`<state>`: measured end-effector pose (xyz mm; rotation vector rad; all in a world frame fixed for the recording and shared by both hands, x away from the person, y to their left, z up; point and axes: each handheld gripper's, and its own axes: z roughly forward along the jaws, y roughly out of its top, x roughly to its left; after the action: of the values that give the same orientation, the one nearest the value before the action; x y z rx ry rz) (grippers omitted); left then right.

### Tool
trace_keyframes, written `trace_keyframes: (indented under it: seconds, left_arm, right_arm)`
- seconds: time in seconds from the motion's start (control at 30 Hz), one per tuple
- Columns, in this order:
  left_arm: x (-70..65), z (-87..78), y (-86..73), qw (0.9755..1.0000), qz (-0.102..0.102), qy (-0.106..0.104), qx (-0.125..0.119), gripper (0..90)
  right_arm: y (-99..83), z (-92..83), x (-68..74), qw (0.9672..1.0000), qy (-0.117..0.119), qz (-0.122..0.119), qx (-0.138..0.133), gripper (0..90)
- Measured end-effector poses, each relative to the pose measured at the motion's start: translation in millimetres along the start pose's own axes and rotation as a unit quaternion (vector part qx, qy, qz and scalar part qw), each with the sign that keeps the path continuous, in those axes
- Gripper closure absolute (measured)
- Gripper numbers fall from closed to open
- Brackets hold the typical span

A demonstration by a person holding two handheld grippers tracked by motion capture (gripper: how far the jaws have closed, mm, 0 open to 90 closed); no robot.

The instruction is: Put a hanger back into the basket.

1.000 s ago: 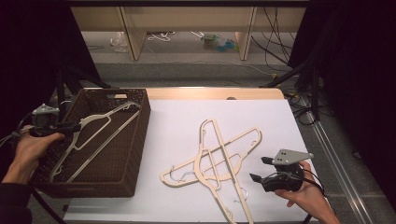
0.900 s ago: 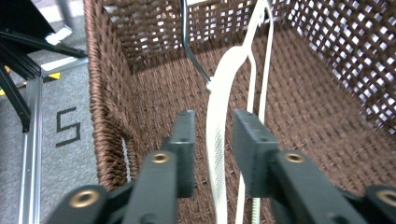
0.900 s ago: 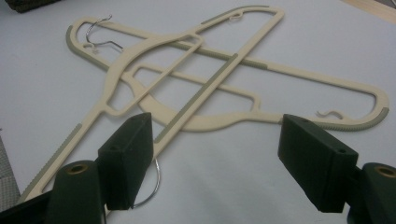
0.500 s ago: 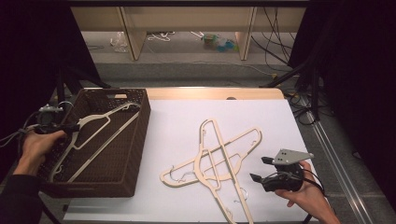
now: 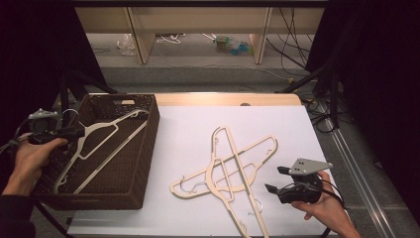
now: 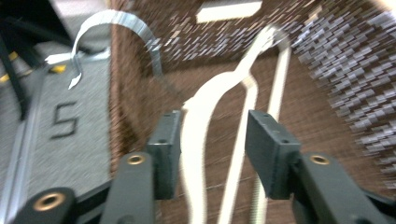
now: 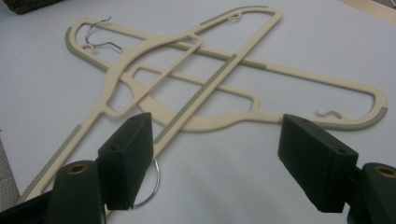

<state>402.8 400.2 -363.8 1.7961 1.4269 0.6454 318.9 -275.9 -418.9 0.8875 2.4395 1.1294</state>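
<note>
The left gripper [image 5: 74, 132], at the basket's [image 5: 143, 148] left rim, is releasing a hanger [image 5: 101, 146]: its fingers [image 6: 164, 154] have just been opening, and in the left gripper view they are standing apart on either side of the hanger's neck [image 6: 198, 121], the left one close beside it and the right one clear of it, so the grasp is judged to be let go. Compared with the two earlier high views, the hanger is lying in much the same place, slanting across the basket from its hook at the left rim toward the far right corner, while the hand is sitting slightly higher. This is suggesting that one hanger is now delivered and the left hand is becoming free. The right gripper [image 5: 277, 179] is waiting unchanged near the worktop's [image 5: 188, 129] near right corner, its fingers [image 7: 128, 158] spread wide and grasping nothing, pointing at the crossed hangers [image 5: 228, 168] that are lying on the white sheet, well apart from the basket; these are remaining to be moved, and their overlap is likely to make lifting one alone awkward
</note>
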Motion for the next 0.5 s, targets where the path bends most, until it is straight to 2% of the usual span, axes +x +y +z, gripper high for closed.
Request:
trace_keyframes:
  seconds: [0.03,0.07,0.1,0.13,0.17,0.2,0.27,0.3,0.37,0.4,0.43,0.5]
  left_arm:
    - [0.0,0.0,0.0,1.0000,0.000,0.000,0.000,48.1]
    - [-6.9,-5.7,1.2,1.0000,0.001,-0.003,-0.007,48.1]
    - [-15.1,-11.7,1.9,0.9999,0.002,-0.005,-0.015,43.0]
    - [-23.2,-18.0,2.4,0.9996,0.014,-0.011,-0.022,40.6]
    - [-42.4,-31.5,2.4,0.9983,0.034,-0.023,-0.041,37.8]
    - [-42.4,-31.5,2.4,0.9983,0.034,-0.023,-0.041,36.6]
    - [-62.7,-43.8,1.3,0.9961,0.046,-0.041,-0.063,35.5]
    - [-73.5,-48.8,-0.3,0.9952,0.045,-0.052,-0.070,34.1]
    - [-93.4,-54.5,-4.3,0.9920,0.052,-0.082,-0.080,33.0]
    - [-112.5,-54.3,-10.0,0.9895,0.058,-0.104,-0.081,32.0]
    - [-112.5,-54.3,-10.0,0.9895,0.058,-0.104,-0.081,31.7]
    - [-131.7,-52.0,-16.3,0.9861,0.077,-0.125,-0.077,31.5]
  right_arm:
    - [0.0,0.0,0.0,1.0000,0.000,0.000,0.000,27.8]
    - [0.5,0.3,0.8,1.0000,0.000,0.000,-0.003,27.8]
    - [1.2,-0.2,2.3,1.0000,0.001,0.003,0.000,27.8]
    - [1.9,0.5,2.9,1.0000,0.001,0.001,-0.005,27.6]
    - [3.2,1.2,5.0,1.0000,0.002,-0.001,-0.008,26.6]
    - [3.2,1.2,5.0,1.0000,0.002,-0.001,-0.008,26.6]
    - [4.1,2.6,7.6,1.0000,0.004,-0.003,-0.006,25.9]
    - [4.5,3.1,9.4,1.0000,0.003,-0.001,-0.006,25.8]
    - [5.3,4.6,13.4,1.0000,0.002,0.004,-0.004,24.8]
    - [6.5,6.2,17.3,1.0000,0.007,0.001,-0.003,24.6]
    - [6.5,6.2,17.3,1.0000,0.007,0.001,-0.003,24.6]
    - [7.6,7.6,22.2,1.0000,0.007,0.003,0.000,24.3]
